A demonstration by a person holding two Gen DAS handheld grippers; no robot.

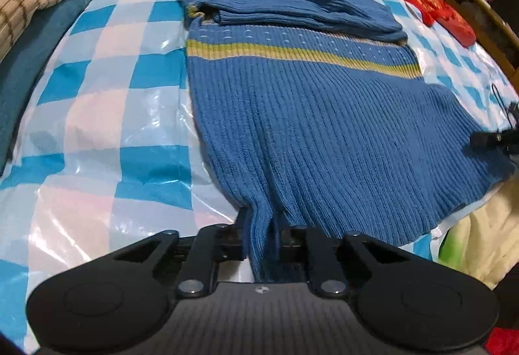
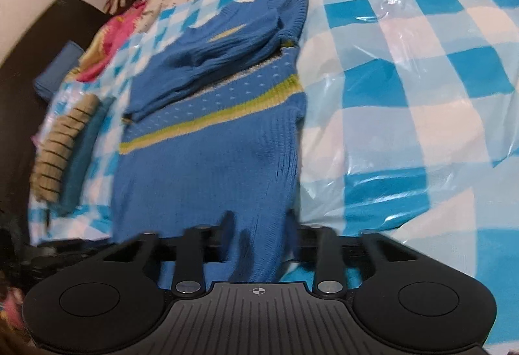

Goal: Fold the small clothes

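Both claws: clamped on the sweater's near hem
left claw [image 1: 262,244]: pinching sweater [image 1: 311,115] corner
right claw [image 2: 259,241]: hem bunched between its fingers
sweater [image 2: 207,167]: flat on checkered sheet [image 2: 405,95], sleeves folded across

Left gripper [image 1: 261,236], right gripper [image 2: 258,240]: black linkage arms, silver pivot screws, round side discs, ribbed grey housing.

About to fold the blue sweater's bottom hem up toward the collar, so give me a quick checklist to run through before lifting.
1. Left tool pinching the hem of the blue sweater: ok.
2. Right tool pinching the hem: ok, fabric bunched between its fingers, though blurred.
3. Sleeves already folded across the chest: ok.
4. Sweater body flat: ok.
5. Checkered plastic sheet clear around the sweater: ok.
6. Both grips at matching hem corners: cannot tell.
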